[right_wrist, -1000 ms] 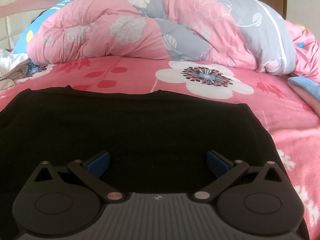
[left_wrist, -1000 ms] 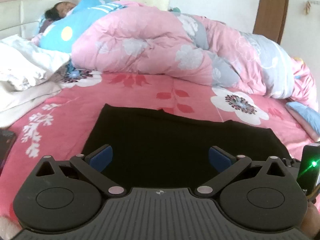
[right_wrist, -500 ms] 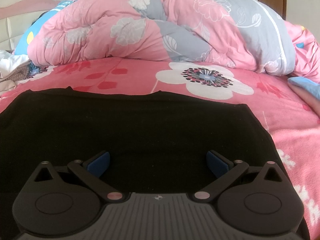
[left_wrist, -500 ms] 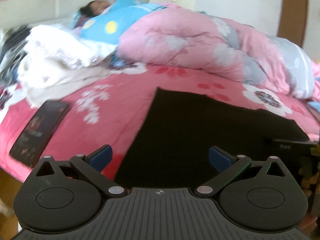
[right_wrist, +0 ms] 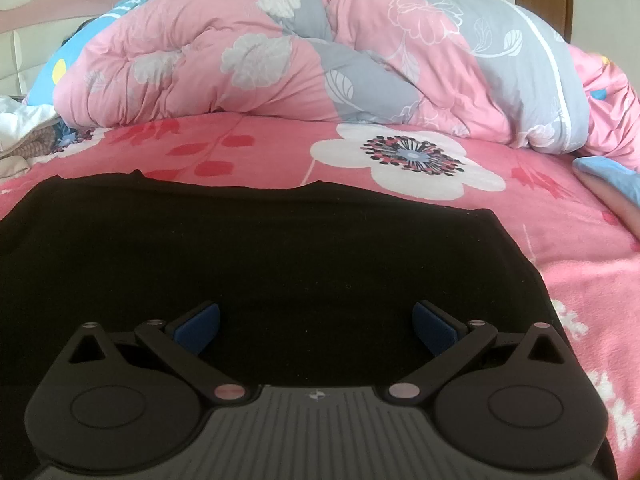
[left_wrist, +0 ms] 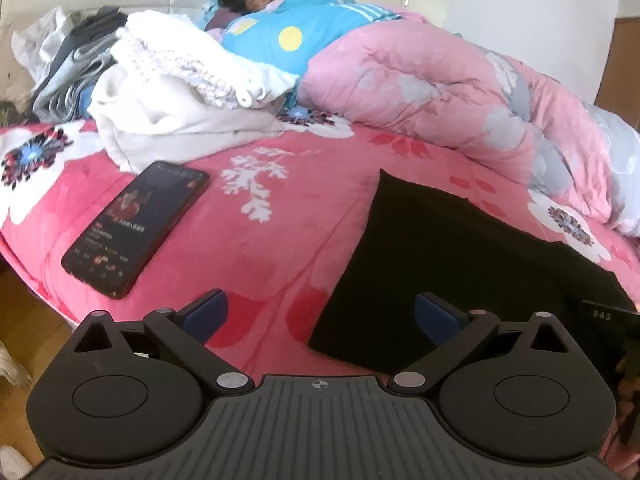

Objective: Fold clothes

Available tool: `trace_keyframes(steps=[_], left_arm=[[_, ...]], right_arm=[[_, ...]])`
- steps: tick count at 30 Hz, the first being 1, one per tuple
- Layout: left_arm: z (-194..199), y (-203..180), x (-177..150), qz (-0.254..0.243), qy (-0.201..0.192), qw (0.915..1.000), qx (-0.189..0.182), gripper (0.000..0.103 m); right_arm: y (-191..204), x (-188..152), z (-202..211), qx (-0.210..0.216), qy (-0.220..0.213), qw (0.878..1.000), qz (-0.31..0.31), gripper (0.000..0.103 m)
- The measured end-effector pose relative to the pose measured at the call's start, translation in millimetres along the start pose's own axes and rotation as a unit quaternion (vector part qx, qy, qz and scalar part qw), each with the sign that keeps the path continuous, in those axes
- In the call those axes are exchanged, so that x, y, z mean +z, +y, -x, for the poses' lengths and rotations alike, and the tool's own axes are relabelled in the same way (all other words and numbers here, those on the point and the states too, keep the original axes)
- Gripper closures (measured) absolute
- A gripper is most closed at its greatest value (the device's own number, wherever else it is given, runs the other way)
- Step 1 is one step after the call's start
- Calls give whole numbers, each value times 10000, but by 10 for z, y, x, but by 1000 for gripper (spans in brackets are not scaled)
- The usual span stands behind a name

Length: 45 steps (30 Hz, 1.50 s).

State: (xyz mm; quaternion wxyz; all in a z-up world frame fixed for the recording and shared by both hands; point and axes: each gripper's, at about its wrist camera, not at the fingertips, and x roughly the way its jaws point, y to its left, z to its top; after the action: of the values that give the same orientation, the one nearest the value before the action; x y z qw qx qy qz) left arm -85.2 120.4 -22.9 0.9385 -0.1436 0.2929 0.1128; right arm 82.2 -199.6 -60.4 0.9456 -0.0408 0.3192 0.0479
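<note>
A black garment [left_wrist: 448, 264] [right_wrist: 256, 256] lies flat in a folded rectangle on the pink floral bedsheet [left_wrist: 272, 240] [right_wrist: 568, 232]. My left gripper [left_wrist: 320, 314] is open above the garment's near left corner, with its right blue fingertip over the cloth and its left one over bare sheet. My right gripper [right_wrist: 316, 320] is open over the middle of the garment's near part, nothing between its fingers. A piece of the right gripper's black body [left_wrist: 612, 328] shows at the right edge of the left wrist view.
A phone [left_wrist: 136, 226] with a lit screen lies on the sheet to the left. Behind it is a heap of white and grey clothes [left_wrist: 160, 92]. A person [left_wrist: 280, 20] lies under a bunched pink quilt [right_wrist: 320, 60] across the back of the bed.
My left gripper has swung left, from facing the garment squarely to its left corner, bringing the phone and clothes heap into view. The right gripper has stayed still.
</note>
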Motion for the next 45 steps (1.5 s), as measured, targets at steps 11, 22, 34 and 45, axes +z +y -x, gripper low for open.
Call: trace_keyframes(steps=[11,22,34,45], left_arm=[[1,31,-50,80,47,9998,-167,6],[-74,-9,-65,67,145,9998,-138,9],[-145,-8,-85,119,291,9995,-80,20],[-83,37,-78,142,218,9996,-72,27]], right_arm=[[18,-7,18,-59,-24,10000,23,0],[2,-5,14,-45,-46,10000,7,0],[-1,-5,28,-31,-77,10000,-18,0],[-8,-11,23,-19,-75,10000,-28,0]])
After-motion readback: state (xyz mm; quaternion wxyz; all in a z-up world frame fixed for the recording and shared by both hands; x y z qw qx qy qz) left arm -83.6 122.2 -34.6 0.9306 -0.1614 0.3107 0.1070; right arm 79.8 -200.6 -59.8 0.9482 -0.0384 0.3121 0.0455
